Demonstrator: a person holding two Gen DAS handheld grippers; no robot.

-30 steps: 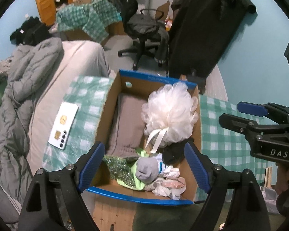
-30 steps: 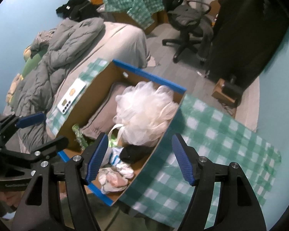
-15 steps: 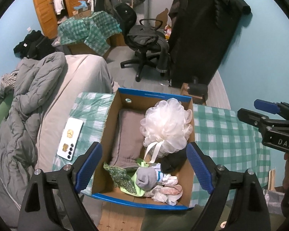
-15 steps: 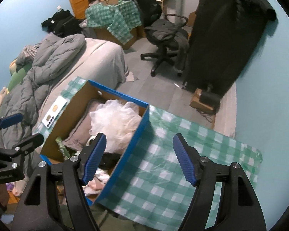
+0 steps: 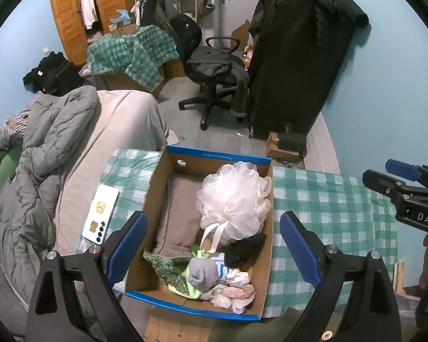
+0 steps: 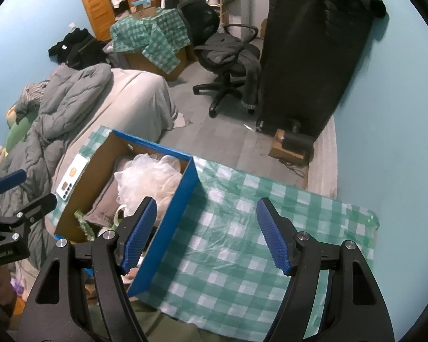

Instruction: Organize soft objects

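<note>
A blue-edged cardboard box (image 5: pixel 218 156) (image 6: pixel 172 216) sits on a green checked cloth (image 5: pixel 328 199) (image 6: pixel 242 242). Inside lie a white mesh bath pouf (image 5: pixel 234 199) (image 6: pixel 148 176), a folded grey cloth (image 5: pixel 179 213), a grey sock (image 5: pixel 202 272), a black cloth (image 5: pixel 244 249), a green glittery piece (image 5: pixel 164 268) and pale socks (image 5: pixel 236 289). My left gripper (image 5: pixel 214 252) is open and empty, high above the box's near end. My right gripper (image 6: pixel 207 235) is open and empty, above the cloth at the box's right wall. It also shows at the right of the left wrist view (image 5: pixel 405 188).
A white phone (image 5: pixel 101 213) lies on the cloth left of the box. A bed with a grey duvet (image 5: pixel 42 156) is to the left. An office chair (image 5: pixel 214 71), a black garment rack (image 5: pixel 296 57) and a small wooden box (image 5: pixel 282 145) stand on the floor beyond.
Both grippers have risen and pulled back from the box, so it looks smaller. The right gripper has shifted to the right, from over the box to over the cloth.
</note>
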